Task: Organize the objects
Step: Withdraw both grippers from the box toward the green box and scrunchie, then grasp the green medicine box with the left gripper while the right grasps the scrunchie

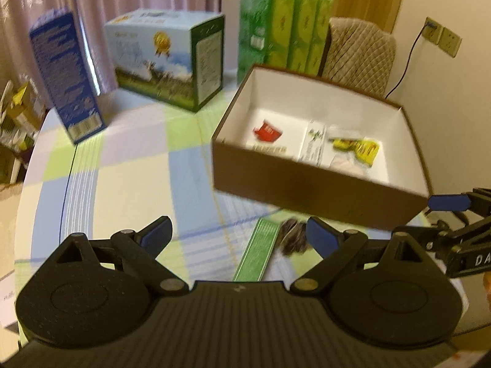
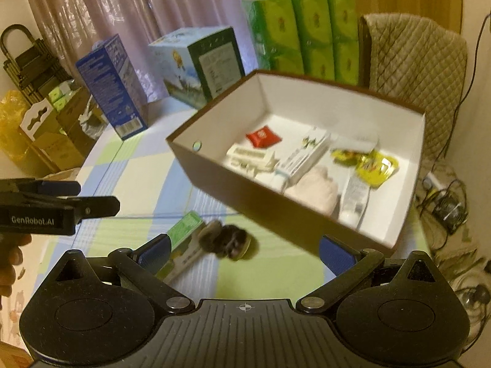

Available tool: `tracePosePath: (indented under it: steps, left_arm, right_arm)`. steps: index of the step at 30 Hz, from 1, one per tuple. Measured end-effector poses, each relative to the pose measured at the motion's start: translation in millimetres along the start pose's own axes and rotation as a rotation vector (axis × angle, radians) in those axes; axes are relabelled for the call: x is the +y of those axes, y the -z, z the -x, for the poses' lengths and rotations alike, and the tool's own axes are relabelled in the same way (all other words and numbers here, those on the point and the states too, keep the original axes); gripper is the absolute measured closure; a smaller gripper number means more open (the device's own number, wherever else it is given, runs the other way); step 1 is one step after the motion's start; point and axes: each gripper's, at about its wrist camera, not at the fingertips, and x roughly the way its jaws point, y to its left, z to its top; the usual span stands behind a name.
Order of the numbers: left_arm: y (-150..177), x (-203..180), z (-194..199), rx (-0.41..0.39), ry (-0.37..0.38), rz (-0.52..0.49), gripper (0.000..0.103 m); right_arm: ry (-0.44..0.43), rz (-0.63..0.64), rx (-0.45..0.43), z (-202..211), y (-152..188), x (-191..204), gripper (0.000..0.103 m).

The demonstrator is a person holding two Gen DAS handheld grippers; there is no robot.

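Note:
A brown cardboard box [image 1: 307, 193] [image 2: 276, 214] with a white inside sits on the checked tablecloth. It holds a red packet [image 2: 262, 136], a yellow packet [image 2: 376, 165], a white carton [image 2: 302, 156] and other small items. In front of it lie a green flat box [image 1: 256, 253] [image 2: 181, 234] and a dark furry object [image 1: 293, 236] [image 2: 227, 240]. My left gripper [image 1: 239, 239] is open, hovering above the cloth just left of these two. My right gripper [image 2: 244, 251] is open too, with the furry object between and beyond its fingers.
At the table's back stand a blue carton [image 1: 66, 73], a light blue printed box [image 1: 167, 58] and green tissue packs [image 1: 284, 29]. A quilted chair back [image 1: 357, 52] rises behind the brown box. Cardboard boxes and bags [image 2: 40, 128] sit on the floor at left.

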Motion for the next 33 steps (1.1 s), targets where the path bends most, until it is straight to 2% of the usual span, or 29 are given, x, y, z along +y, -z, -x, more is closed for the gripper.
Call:
tracePosePath:
  steps: [6, 11, 18, 24, 33]
  left_arm:
    - [25, 11, -9, 0.057, -0.018, 0.013, 0.011]
    - [40, 11, -16, 0.074, -0.024, 0.011, 0.011]
    - [57, 1, -36, 0.11, -0.01, -0.035, 0.015]
    - [63, -9, -55, 0.131, 0.006, -0.085, 0.021]
    - [59, -12, -83, 0.165, 0.018, -0.125, 0.022]
  right_arm:
    - [-0.003, -0.001, 0.044, -14, 14, 6, 0.003]
    - [-0.005, 0.013, 0.102, -26, 23, 10, 0.003]
    - [0.018, 0.014, 0.142, -39, 33, 9, 0.007]
    - [0.066, 0.003, 0.202, -57, 44, 2, 0.012]
    - [0.086, -0.034, 0.229, -67, 43, -11, 0.012]
